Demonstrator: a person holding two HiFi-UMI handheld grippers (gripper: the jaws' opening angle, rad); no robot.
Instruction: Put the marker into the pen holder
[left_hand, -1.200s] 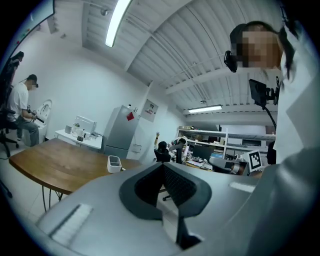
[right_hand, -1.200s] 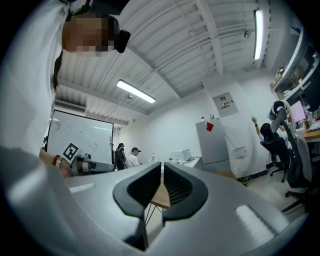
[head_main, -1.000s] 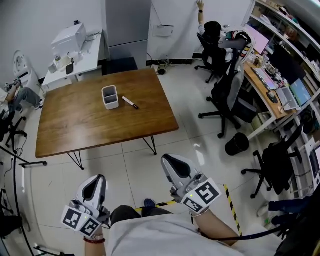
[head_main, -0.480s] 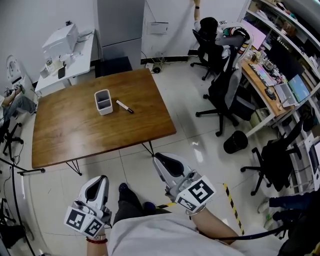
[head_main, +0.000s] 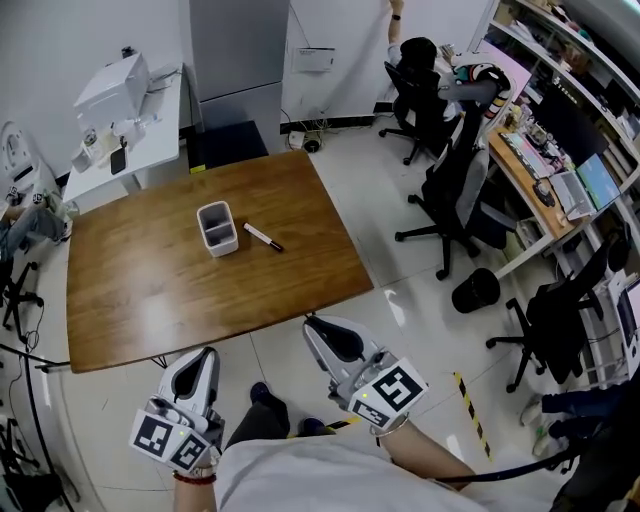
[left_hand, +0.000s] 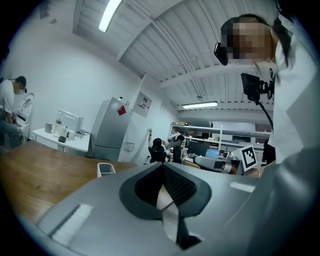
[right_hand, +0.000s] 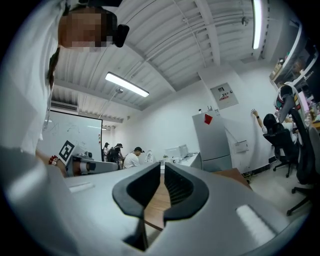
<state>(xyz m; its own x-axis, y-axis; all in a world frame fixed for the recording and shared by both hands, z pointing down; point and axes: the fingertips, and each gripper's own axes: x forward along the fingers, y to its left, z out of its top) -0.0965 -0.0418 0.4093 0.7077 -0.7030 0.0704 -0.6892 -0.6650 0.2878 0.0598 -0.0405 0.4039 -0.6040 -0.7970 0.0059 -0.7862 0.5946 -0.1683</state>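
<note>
1. wooden table (head_main: 150, 290): its brown top carries only the task's two things, both on the half farther from you.
2. the pen holder (head_main: 218, 228) is a white, open-topped box standing upright on the wood, and you can see into it from above.
3. the marker (head_main: 263, 236) lies flat on the table just to the right of the pen holder. there is a strip of bare wood between them, so they do not touch. it lies on a slant, with the end nearer you pointing away from the holder.
4. your left gripper (head_main: 200, 354) is over the pale floor tiles, short of the table's near edge and well apart from the marker. in the left gripper view its tips meet and nothing is caught between them; the pen holder shows small beyond them on the wood.
5. your right gripper (head_main: 312, 323) is at the table's near edge, near its right corner, and also well apart from the marker. in the right gripper view its jaws are all but together, with only a thin slit through which the wood shows and nothing in it.
6. black office chairs (head_main: 455, 190) stand off to the right of the table, and a white side desk (head_main: 125, 120) stands beyond its far left corner.
</note>
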